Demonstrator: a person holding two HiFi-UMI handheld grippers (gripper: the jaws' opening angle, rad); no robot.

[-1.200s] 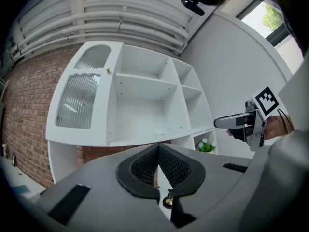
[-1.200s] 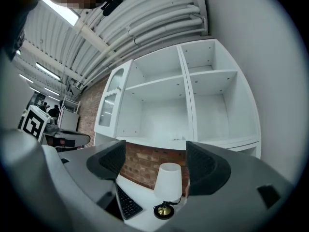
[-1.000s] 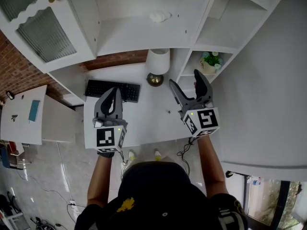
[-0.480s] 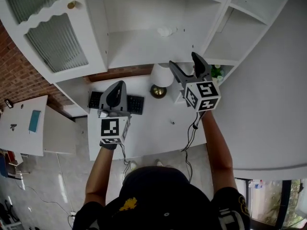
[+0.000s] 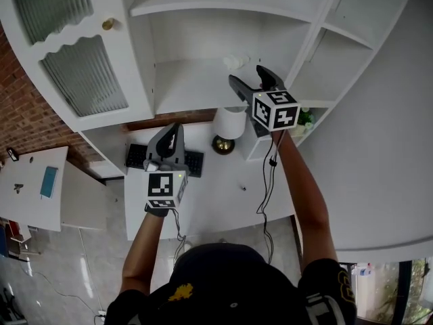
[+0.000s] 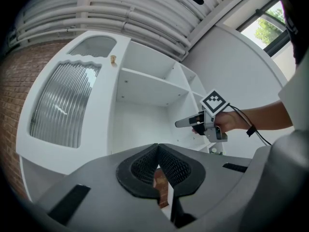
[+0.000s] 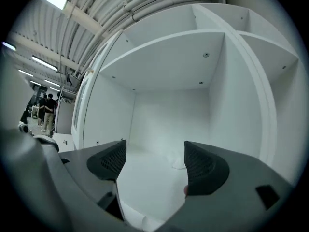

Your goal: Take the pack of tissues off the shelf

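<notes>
The pack of tissues (image 5: 233,61) is a small white crumpled bundle lying on the white shelf (image 5: 189,80) in the middle bay. In the right gripper view it shows as a faint white lump (image 7: 177,164) deep on the shelf board, between and beyond the jaws. My right gripper (image 5: 247,76) is raised to shelf height just in front of the pack, open, with nothing between its fingers (image 7: 108,161). My left gripper (image 5: 169,133) hangs lower over the desk, jaws shut and empty (image 6: 158,151). From there I see the right gripper (image 6: 187,123) pointing into the bay.
A white lamp (image 5: 229,124) with a brass base, a black keyboard (image 5: 141,156) and a small potted plant (image 5: 306,119) sit on or by the desk (image 5: 216,188). A ribbed-glass cabinet door (image 5: 81,73) flanks the bay on the left; a divider wall (image 5: 318,29) closes it on the right.
My right gripper has risen from over the desk to shelf height and closed in on the tissue pack. The left gripper has stayed low and shut.
</notes>
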